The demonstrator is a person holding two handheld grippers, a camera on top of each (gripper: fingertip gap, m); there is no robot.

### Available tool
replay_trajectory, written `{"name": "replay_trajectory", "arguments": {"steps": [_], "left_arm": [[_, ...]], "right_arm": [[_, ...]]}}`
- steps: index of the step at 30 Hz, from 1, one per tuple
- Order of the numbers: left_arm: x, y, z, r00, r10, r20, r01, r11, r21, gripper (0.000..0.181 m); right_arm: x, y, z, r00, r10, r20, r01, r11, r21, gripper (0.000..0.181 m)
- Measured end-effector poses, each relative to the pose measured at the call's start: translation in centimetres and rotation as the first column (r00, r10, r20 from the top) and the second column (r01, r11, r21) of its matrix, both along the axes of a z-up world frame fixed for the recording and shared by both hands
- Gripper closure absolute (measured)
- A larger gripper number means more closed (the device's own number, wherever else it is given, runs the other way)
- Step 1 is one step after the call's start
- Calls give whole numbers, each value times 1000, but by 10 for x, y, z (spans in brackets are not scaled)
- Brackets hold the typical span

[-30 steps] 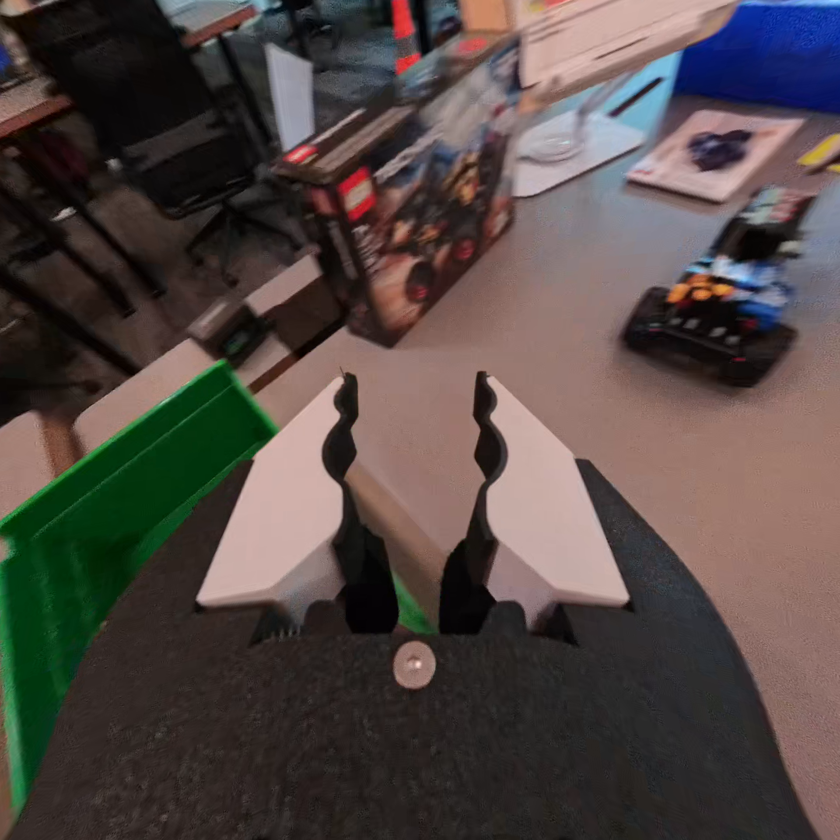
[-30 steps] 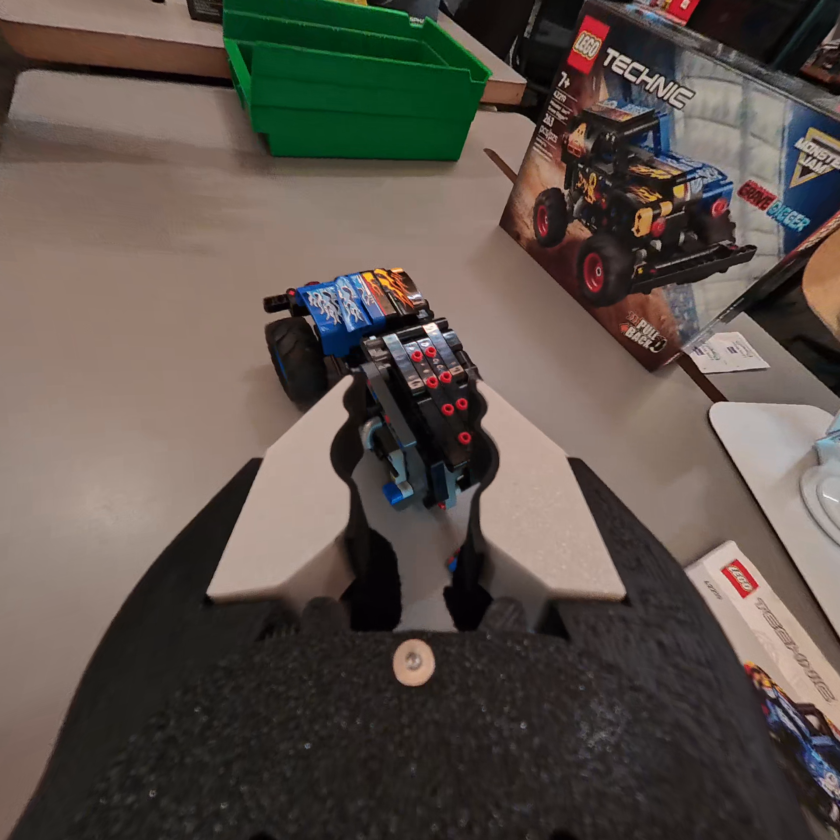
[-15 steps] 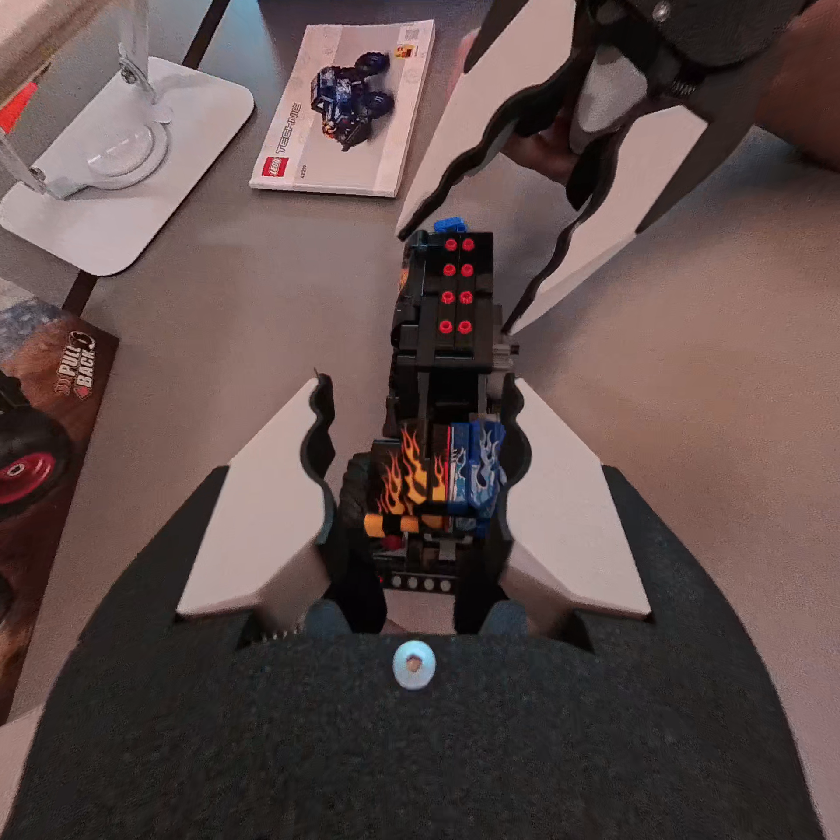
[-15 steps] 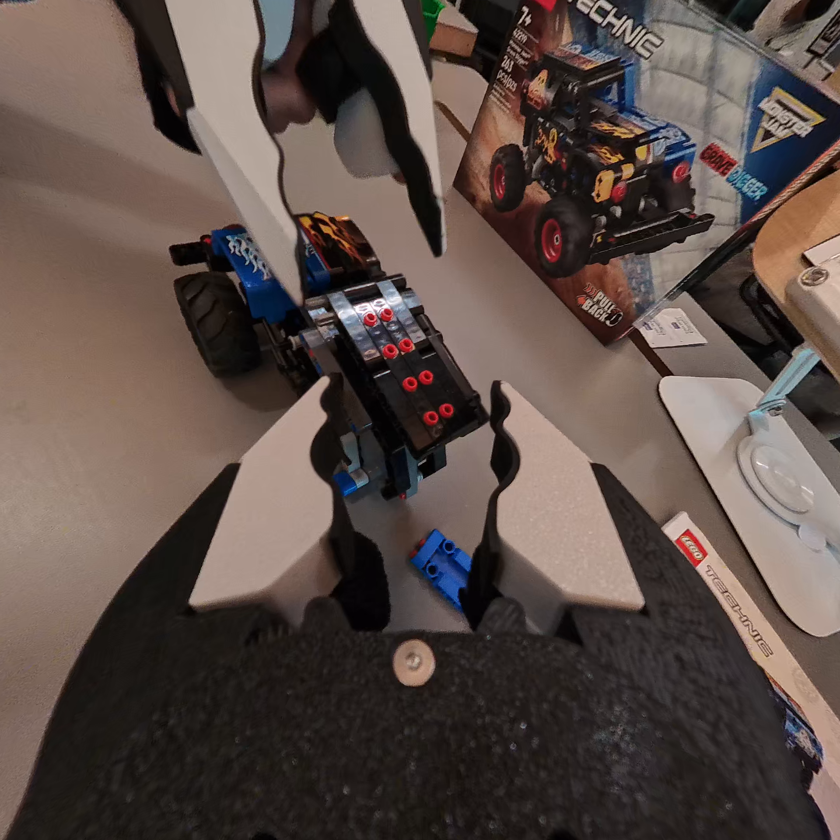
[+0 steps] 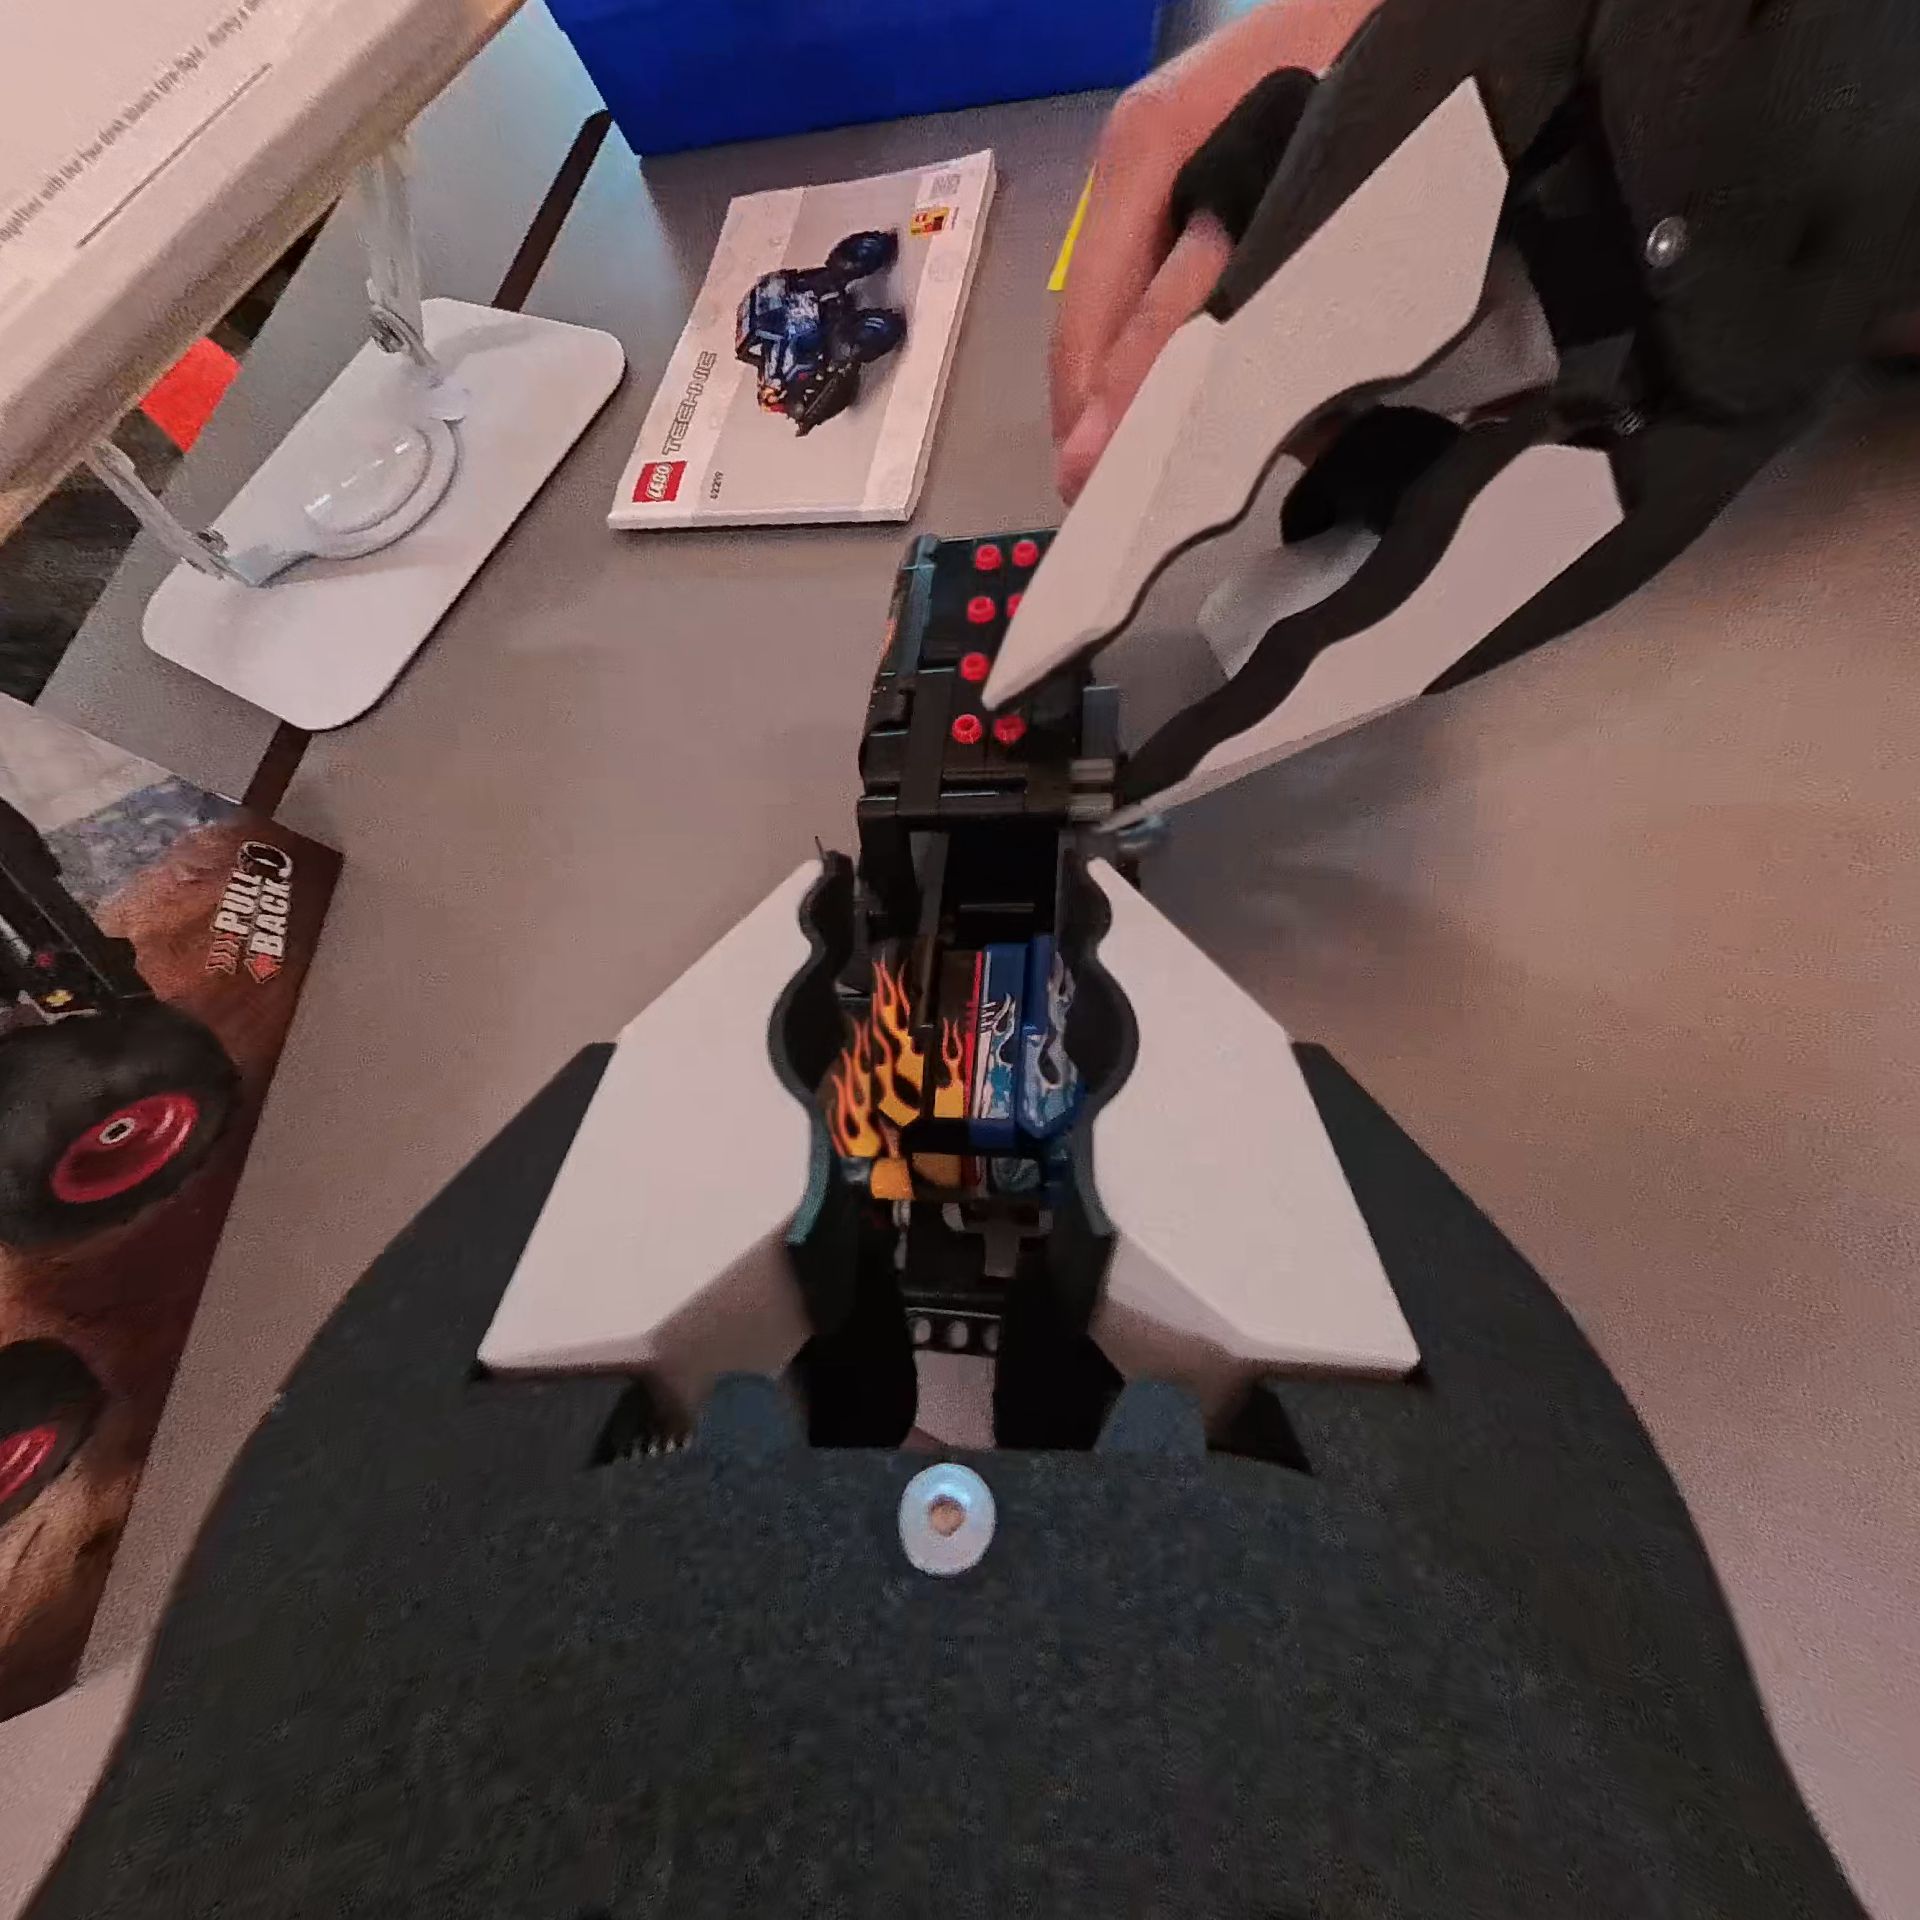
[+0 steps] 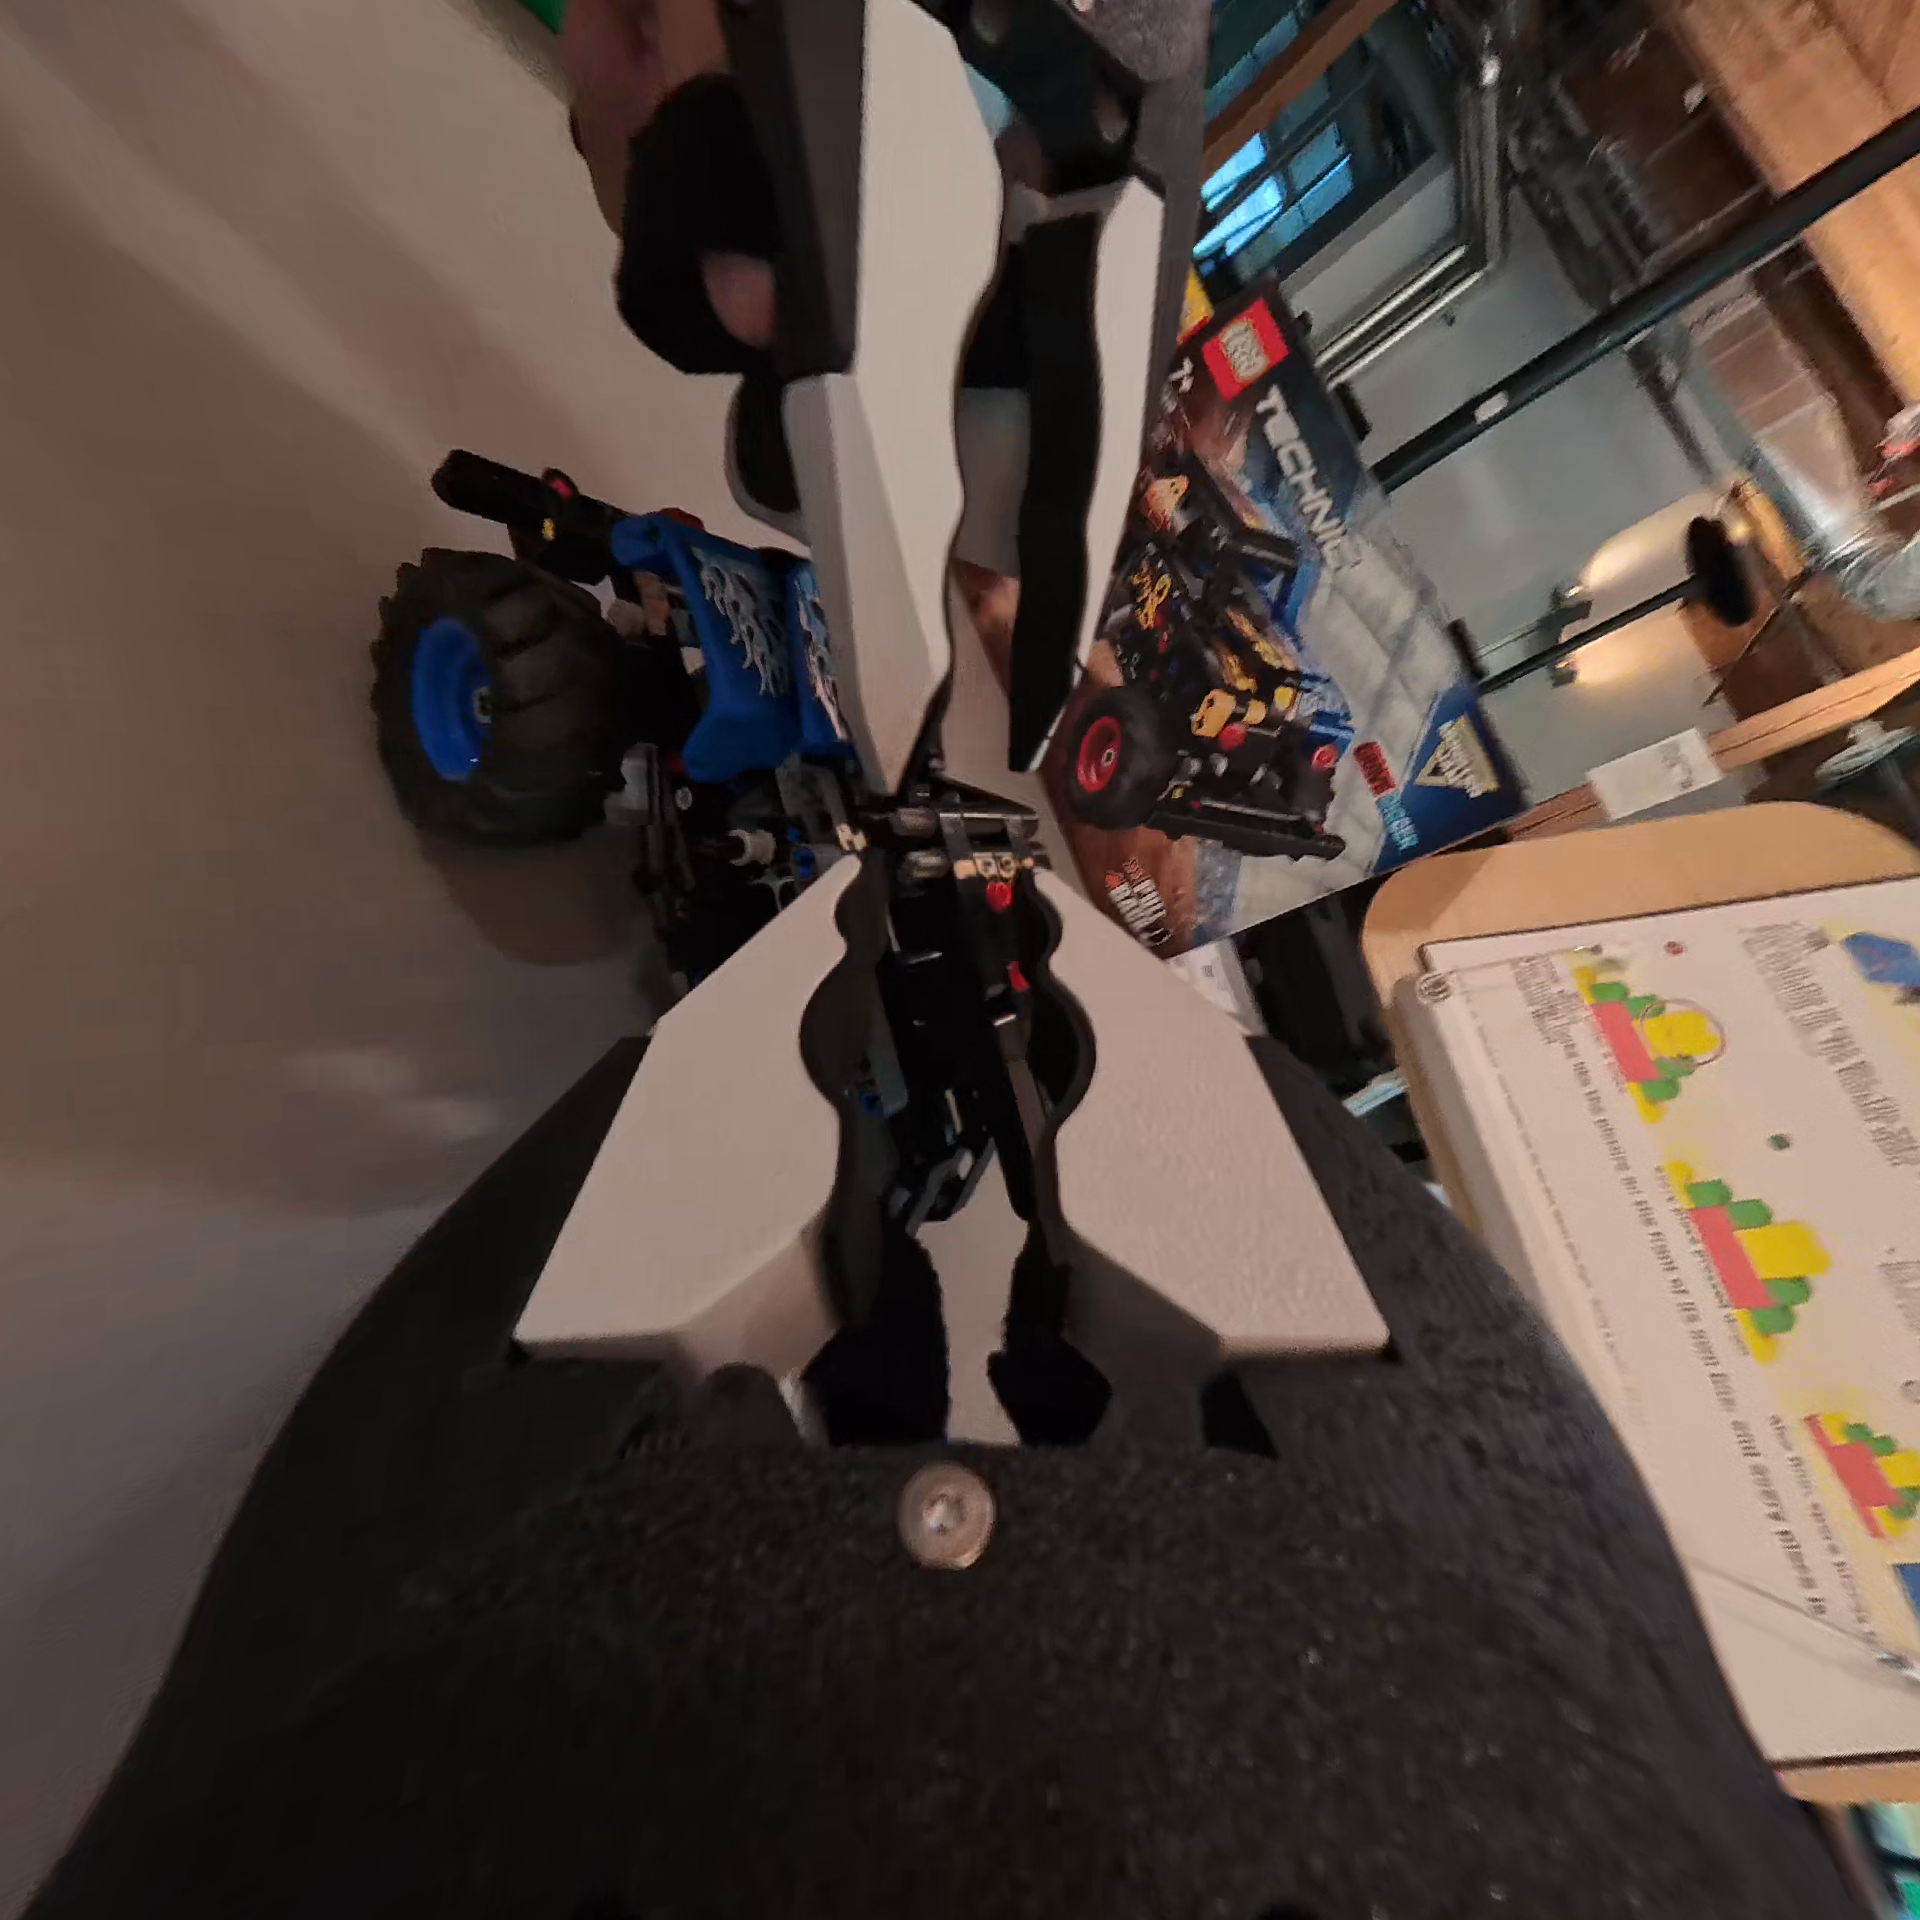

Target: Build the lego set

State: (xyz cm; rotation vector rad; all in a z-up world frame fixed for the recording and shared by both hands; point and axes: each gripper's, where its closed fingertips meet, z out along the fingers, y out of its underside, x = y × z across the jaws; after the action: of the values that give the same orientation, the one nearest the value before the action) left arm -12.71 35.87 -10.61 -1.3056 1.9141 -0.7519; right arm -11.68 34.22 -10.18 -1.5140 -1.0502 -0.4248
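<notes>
A: What does the left gripper (image 5: pixel 951 883) grasp?
B: The toy truck (image 5: pixel 961 1049), its flame-painted hood clamped between the fingers.
A: The right gripper (image 6: pixel 951 883)?
B: Clenched on the truck's black rear. Both grips look made; the truck sits between the 2.

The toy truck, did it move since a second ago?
Yes. The toy truck now sits tipped on its side relative to the box, held at both ends by the left gripper and right gripper.
</notes>
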Motion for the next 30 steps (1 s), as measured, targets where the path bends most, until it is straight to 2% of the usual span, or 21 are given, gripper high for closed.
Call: {"name": "replay_trajectory", "arguments": {"steps": [2, 6, 9, 12, 14, 21, 22, 23, 24, 30], "left_arm": [[2, 3, 4, 1000, -7, 6, 7, 1000, 3, 144], [7, 1, -1, 993, -98, -60, 87, 982, -167, 129], [9, -4, -11, 970, -220, -105, 189, 952, -241, 118], [8, -12, -14, 947, -304, -101, 269, 926, -265, 127], [9, -11, -17, 948, -301, -103, 271, 933, -237, 129], [12, -11, -14, 957, -283, -70, 255, 929, -268, 131], [13, -9, -12, 961, -270, -65, 246, 935, -257, 136], [15, -5, -9, 966, -253, -53, 234, 943, -238, 152], [16, -3, -7, 968, -247, -43, 231, 946, -228, 159], [27, -1, -11, 969, -241, -56, 229, 959, -170, 148]], "right_arm": [[-1, -1, 3, 996, -15, 83, 8, 997, 82, 160], [-3, -1, 3, 963, -104, 248, 50, 975, 215, 168], [-7, 2, 2, 951, -132, 279, 62, 967, 246, 173], [-2, 1, 2, 943, -161, 291, 81, 960, 266, 173], [2, -1, 3, 928, -191, 320, 91, 949, 302, 173], [6, -4, 3, 904, -241, 354, 116, 934, 338, 173], [6, -5, 3, 902, -249, 354, 123, 932, 341, 173], [6, -6, 3, 901, -254, 352, 127, 930, 345, 173], [6, -8, 3, 899, -260, 353, 131, 928, 349, 173], [-1, -12, 5, 899, -259, 354, 123, 924, 363, 177]]}}
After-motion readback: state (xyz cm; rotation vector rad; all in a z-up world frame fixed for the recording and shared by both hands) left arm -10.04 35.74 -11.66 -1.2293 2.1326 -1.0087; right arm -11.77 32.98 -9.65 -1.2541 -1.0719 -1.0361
